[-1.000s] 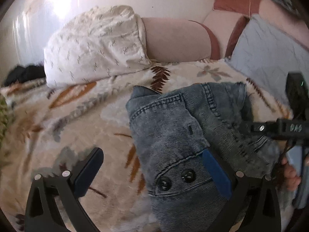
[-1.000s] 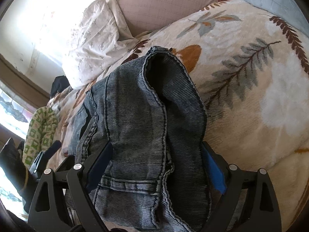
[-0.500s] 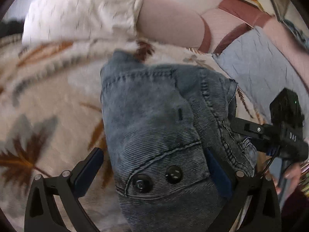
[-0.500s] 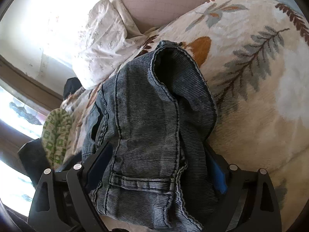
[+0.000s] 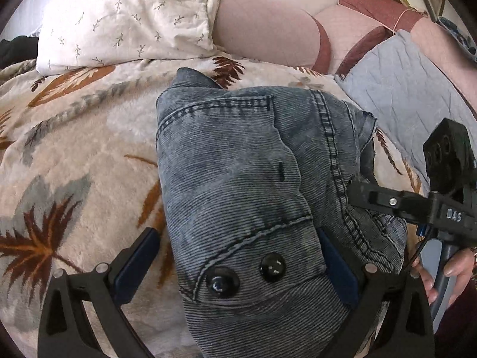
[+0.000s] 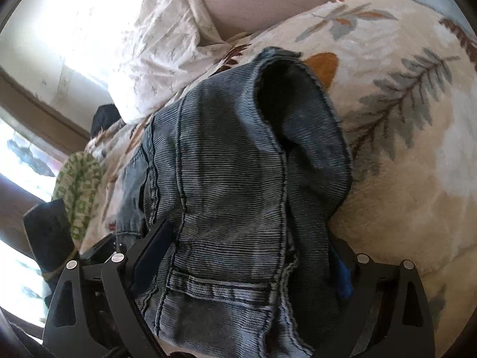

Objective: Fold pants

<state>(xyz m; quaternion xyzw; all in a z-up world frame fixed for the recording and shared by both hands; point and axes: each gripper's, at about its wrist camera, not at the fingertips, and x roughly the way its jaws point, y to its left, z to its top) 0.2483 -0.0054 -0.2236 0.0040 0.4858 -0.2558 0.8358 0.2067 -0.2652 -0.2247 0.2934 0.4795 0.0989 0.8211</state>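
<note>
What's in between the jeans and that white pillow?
Only bare leaf-print blanket lies between the jeans and the white pillow; the left wrist view shows it.

left gripper [image 5: 238, 259] is pointing steeply downward, jaws standing wide apart. right gripper [image 6: 247, 265] is angling down likewise, jaws spread wide. in the left wrist view, a hand [image 5: 447, 271] is wrapping the right gripper's handle.

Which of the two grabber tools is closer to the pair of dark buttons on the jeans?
Left. The left gripper straddles the two buttons on the jeans, which lie between its fingers. The right gripper reaches in at the jeans' far edge, beyond the left gripper's blue pad.
</note>
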